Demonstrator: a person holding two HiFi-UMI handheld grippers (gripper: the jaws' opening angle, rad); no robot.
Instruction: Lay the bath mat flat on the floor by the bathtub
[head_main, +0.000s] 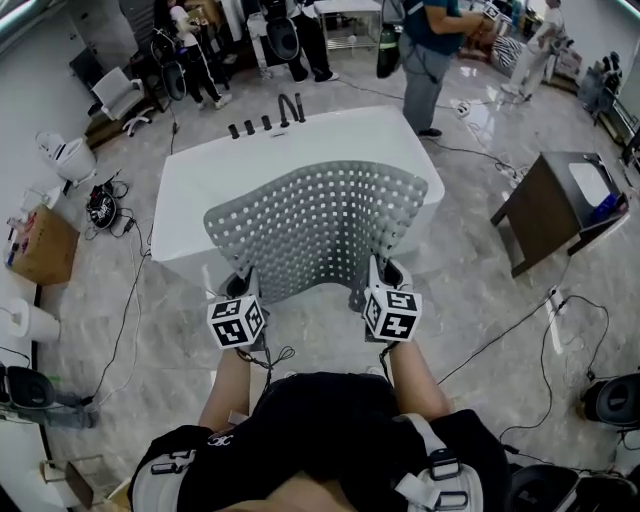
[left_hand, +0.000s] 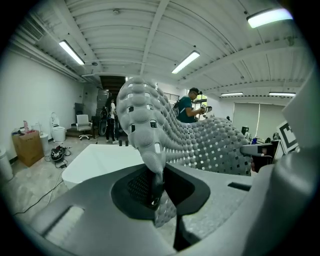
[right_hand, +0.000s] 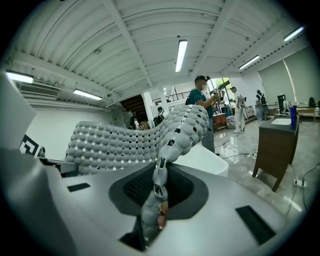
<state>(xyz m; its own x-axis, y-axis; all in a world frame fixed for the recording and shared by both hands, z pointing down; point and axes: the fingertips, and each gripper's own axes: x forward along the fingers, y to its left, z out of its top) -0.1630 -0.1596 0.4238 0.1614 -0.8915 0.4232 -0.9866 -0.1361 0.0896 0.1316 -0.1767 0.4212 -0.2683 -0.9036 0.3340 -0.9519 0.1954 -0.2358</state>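
Note:
A grey bath mat (head_main: 315, 228) with rows of bumps and square holes hangs spread in the air between my two grippers, in front of the white bathtub (head_main: 200, 180). My left gripper (head_main: 240, 290) is shut on the mat's near left corner. My right gripper (head_main: 383, 285) is shut on its near right corner. In the left gripper view the mat (left_hand: 150, 130) rises out of the pinched jaws and curves off to the right. In the right gripper view the mat (right_hand: 125, 142) runs up from the jaws and stretches left.
The marble floor (head_main: 180, 330) lies under the mat, with black cables (head_main: 128, 290) at the left. A dark side table (head_main: 555, 205) stands at the right. A cardboard box (head_main: 42, 245) and a white toilet (head_main: 68, 155) are at the left. People (head_main: 428, 50) stand beyond the tub.

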